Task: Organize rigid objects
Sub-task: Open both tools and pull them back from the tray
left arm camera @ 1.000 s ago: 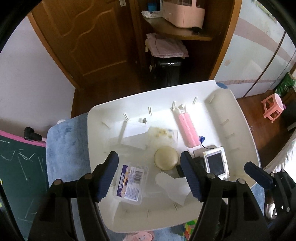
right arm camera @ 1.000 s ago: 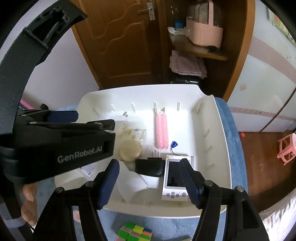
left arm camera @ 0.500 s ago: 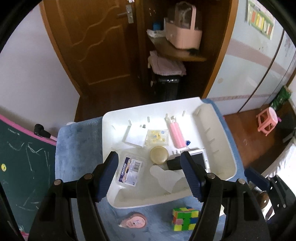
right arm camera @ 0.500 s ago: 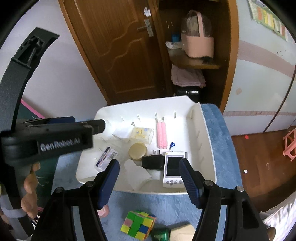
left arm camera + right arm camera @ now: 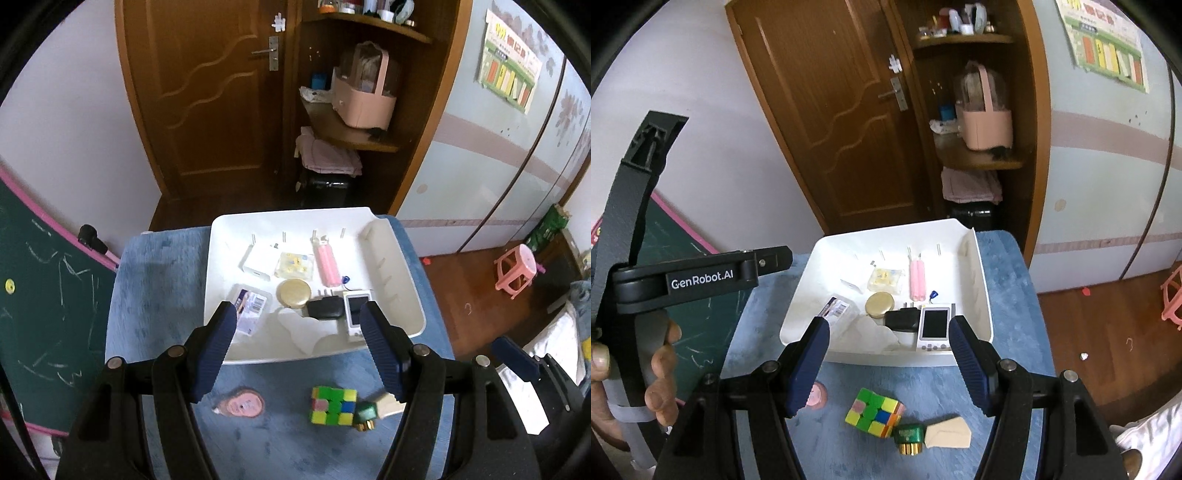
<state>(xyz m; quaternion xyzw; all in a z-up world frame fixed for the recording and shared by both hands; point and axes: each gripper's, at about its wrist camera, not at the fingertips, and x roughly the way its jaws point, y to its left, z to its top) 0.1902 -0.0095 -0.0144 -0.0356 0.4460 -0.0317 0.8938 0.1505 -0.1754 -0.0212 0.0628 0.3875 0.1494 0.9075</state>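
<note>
A white tray [image 5: 402, 273] [image 5: 979, 280] sits on a blue cloth and holds a pink tube [image 5: 327, 264], a gold-lidded jar [image 5: 293, 292], a black charger [image 5: 325, 308], a white handheld device [image 5: 935, 328], a clear labelled box [image 5: 249, 305] and a white adapter [image 5: 258, 260]. In front of the tray lie a colour cube [image 5: 333, 405] [image 5: 875, 411], a green-capped item [image 5: 909, 437], a beige block [image 5: 949, 432] and a pink round case [image 5: 242, 403]. My left gripper [image 5: 300, 350] and right gripper [image 5: 888, 360] are open, empty, held above the tray's near edge.
A wooden door [image 5: 207, 96] and corner shelves with a pink basket [image 5: 364, 99] stand behind the table. A green chalkboard [image 5: 44, 295] is at the left. A pink stool [image 5: 515, 271] stands on the floor at the right.
Both grippers have pulled up and back from the tray. The cube, pink case and other items in front of the tray have come into view.
</note>
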